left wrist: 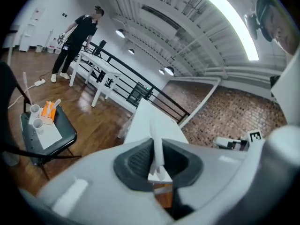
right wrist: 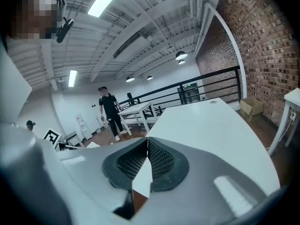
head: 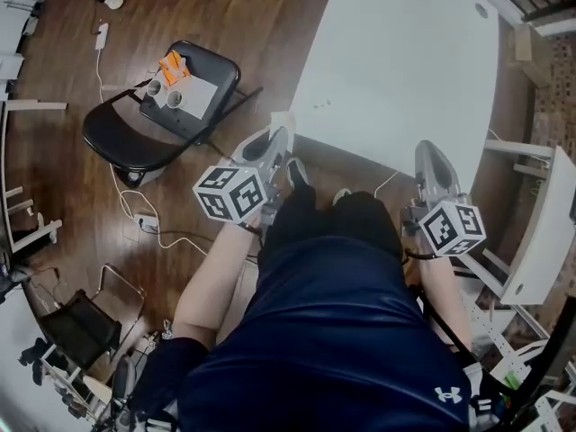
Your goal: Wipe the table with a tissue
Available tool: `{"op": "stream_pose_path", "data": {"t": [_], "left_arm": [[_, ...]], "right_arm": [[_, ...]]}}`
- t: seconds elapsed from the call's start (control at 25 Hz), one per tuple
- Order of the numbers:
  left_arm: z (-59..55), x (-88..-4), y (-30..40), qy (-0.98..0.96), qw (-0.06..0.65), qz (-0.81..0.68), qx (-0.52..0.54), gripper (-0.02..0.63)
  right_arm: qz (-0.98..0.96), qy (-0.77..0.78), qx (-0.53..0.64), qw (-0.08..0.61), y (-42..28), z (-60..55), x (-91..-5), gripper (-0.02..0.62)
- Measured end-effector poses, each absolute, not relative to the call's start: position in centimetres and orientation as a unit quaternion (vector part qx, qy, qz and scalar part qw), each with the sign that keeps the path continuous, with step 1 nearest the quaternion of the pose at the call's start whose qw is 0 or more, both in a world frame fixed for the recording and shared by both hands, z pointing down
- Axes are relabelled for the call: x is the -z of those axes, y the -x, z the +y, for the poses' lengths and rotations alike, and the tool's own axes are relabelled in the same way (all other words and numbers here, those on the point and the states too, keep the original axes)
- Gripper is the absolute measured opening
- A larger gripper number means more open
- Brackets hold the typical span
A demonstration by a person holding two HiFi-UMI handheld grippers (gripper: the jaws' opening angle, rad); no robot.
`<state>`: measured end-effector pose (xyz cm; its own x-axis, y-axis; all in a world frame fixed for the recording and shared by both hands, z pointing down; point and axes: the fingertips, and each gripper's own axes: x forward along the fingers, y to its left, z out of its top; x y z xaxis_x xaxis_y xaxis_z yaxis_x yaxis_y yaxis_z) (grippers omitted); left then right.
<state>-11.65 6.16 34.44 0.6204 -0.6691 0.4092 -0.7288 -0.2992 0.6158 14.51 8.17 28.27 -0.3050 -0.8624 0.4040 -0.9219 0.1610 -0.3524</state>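
The white table [head: 405,61] stands in front of me, its near edge just beyond both grippers. My left gripper [head: 274,142] is held off the table's near left corner, shut on a thin white tissue [head: 282,121]. In the left gripper view the tissue [left wrist: 157,156] stands upright, pinched between the dark pads [left wrist: 136,161], with the table [left wrist: 140,121] ahead. My right gripper [head: 430,151] hovers at the near right edge, jaws shut together with nothing between them. In the right gripper view its pads [right wrist: 164,161] meet, and the tabletop [right wrist: 211,125] stretches out ahead.
A black folding chair [head: 135,138] stands on the wooden floor to the left, carrying cups and an orange item [head: 173,67]. Cables trail on the floor. A white rack [head: 540,232] is on the right. A person in black [left wrist: 77,36] stands far off beside another table [left wrist: 101,67].
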Motion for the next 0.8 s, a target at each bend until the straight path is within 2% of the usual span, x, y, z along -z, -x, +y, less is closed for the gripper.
{"op": "stream_pose_path", "data": {"t": [0.44, 0.8], "left_arm": [[2.3, -41.6, 10.9, -0.760, 0.418, -0.481, -0.126, 0.032], [3.0, -45.1, 10.8, -0.719, 0.408, -0.540, -0.156, 0.032]], "right_arm": [[-0.780, -0.519, -0.339, 0.091, -11.4, 3.5, -36.1, 0.011], [-0.784, -0.497, -0.361, 0.085, -11.6, 1.3, -38.8, 0.011]]}}
